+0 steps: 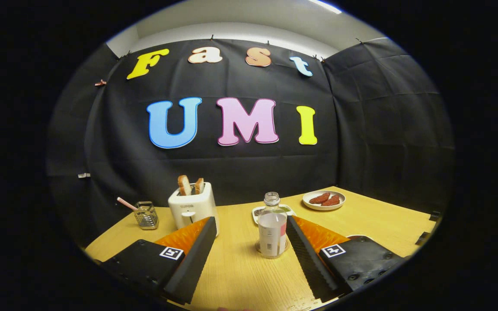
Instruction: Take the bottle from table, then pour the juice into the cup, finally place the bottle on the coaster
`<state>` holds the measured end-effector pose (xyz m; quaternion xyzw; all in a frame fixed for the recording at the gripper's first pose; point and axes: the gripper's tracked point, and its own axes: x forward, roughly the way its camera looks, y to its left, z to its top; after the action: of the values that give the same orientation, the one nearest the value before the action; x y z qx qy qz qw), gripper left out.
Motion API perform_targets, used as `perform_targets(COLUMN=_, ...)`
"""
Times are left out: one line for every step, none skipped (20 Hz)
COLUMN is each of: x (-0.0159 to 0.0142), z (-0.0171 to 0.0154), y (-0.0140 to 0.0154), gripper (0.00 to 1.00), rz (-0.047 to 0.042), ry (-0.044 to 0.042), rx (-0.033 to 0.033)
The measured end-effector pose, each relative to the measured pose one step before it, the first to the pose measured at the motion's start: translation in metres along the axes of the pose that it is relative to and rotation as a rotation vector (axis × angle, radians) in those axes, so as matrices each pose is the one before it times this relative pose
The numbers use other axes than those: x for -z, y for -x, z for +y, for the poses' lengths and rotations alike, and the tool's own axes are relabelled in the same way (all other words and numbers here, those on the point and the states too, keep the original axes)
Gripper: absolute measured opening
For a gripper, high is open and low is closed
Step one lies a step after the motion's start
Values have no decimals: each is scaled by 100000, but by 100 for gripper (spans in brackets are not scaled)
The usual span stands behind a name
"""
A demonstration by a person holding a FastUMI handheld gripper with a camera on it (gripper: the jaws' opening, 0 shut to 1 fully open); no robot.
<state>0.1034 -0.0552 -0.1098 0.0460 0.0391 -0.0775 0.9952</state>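
Claw (249,233) open; bottle (272,226) btwn fingers

Bottle (272,226) upright between gripper (249,224) fingers, toaster (192,207) left, plate (324,200) behind right

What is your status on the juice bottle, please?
Tongs open, empty. Clear uncapped plastic bottle upright on the wooden table, between the fingertips, nearer the right one, untouched. White toaster beside the left finger, off the path.
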Motion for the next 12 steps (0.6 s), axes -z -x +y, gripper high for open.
perform_targets(x=-741, z=350, y=588, gripper=99, rz=-674, ry=85, rx=-1618)
perform_targets(x=-843, z=410, y=629, gripper=99, rz=-416, ry=-328, rx=-1592)
perform_targets(x=-864, z=551, y=616, gripper=99, rz=-101, ry=-1154, rx=-1994)
perform_targets(x=-866, z=489, y=540, gripper=99, rz=-280, ry=-890, rx=-1952)
perform_targets(x=-953, z=268, y=499, gripper=99, rz=-472, ry=-291, rx=-1252)
perform_targets(x=-706, z=27, y=451, gripper=99, rz=-183, ry=-90, rx=-1065)
perform_targets(x=-684, z=70, y=472, gripper=99, rz=-38, ry=23, rx=-790)
perform_targets(x=-662, z=20, y=477, gripper=99, rz=18, ry=-19, rx=-575)
perform_targets(x=-494, z=-86, y=478, gripper=99, rz=148, ry=-221, rx=-487)
perform_targets(x=-311, z=-122, y=349, gripper=99, rz=543, ry=-180, rx=-614)
perform_targets(x=-305, z=-193, y=399, gripper=99, rz=436, ry=-124, rx=-425)
perform_targets(x=-443, z=-151, y=405, gripper=99, rz=242, ry=-205, rx=-149)
